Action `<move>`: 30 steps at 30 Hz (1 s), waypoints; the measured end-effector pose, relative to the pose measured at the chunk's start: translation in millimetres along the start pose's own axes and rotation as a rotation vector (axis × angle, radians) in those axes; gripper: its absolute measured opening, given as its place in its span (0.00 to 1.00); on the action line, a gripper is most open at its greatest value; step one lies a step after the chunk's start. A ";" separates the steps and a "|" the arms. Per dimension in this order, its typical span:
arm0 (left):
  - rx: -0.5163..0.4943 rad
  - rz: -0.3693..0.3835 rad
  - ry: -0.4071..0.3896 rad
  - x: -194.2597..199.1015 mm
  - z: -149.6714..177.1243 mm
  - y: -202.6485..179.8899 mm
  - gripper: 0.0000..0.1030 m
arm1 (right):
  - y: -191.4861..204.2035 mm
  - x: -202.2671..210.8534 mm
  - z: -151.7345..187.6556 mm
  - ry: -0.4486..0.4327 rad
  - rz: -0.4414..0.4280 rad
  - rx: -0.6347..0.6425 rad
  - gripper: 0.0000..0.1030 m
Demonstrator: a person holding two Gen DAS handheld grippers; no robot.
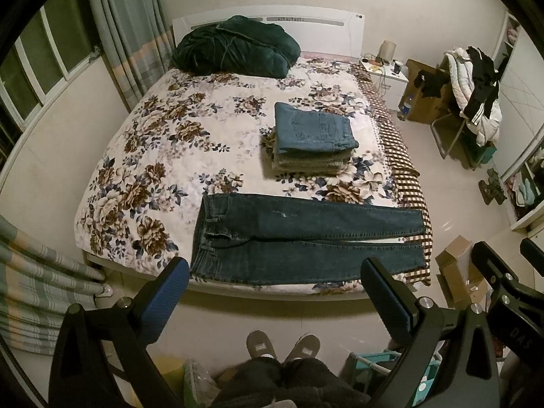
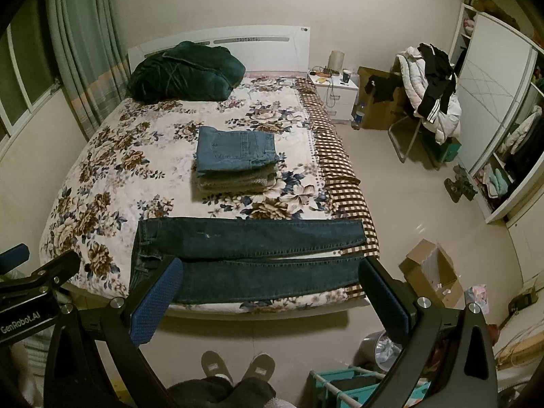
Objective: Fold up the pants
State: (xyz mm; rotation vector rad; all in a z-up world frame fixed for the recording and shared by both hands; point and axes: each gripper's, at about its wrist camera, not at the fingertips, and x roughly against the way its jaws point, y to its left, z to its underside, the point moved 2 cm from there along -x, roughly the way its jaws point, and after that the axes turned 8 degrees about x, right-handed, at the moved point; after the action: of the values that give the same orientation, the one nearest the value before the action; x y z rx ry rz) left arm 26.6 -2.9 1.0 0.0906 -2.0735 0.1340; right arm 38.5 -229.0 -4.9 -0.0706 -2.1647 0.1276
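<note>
1. Across the middle of both views spreads the bed (image 1: 176,119), under a floral quilt, its white headboard (image 1: 306,23) against the far wall at the upper centre.
2. At the upper left hang striped curtains (image 1: 122,27) beside a window (image 1: 40,64); at the right edge stands an open wardrobe (image 2: 503,129).
3. On the bed's near edge, lower centre, lie the pants (image 1: 306,234), dark jeans spread flat, waist to the left, legs running right.
4. A dark green blanket (image 1: 234,47) is heaped by the headboard.
5. Right of centre sits a stack of folded clothes (image 1: 312,139), blue denim on top.
6. At the upper right, a chair piled with jackets (image 1: 476,85), cardboard boxes and a white nightstand (image 1: 387,78).
7. The left claw (image 1: 275,302) and right claw (image 2: 268,302) hang spread wide at the bottom of their views, holding nothing, short of the pants.
</note>
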 end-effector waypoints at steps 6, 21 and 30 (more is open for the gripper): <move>0.000 0.001 -0.001 1.4 -5.4 -1.0 1.00 | -1.8 0.2 0.4 -0.001 -0.001 0.001 1.00; 0.002 0.002 -0.006 2.3 -5.9 -0.7 1.00 | 1.4 9.8 -3.2 -0.005 -0.002 0.001 1.00; 0.003 0.004 -0.011 2.6 -2.9 -0.2 1.00 | 1.9 13.4 -2.4 -0.008 -0.002 0.001 1.00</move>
State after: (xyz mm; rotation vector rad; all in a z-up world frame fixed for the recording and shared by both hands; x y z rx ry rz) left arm 27.9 -2.8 4.8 0.0893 -2.0842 0.1390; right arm 33.0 -225.6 7.2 -0.0672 -2.1726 0.1283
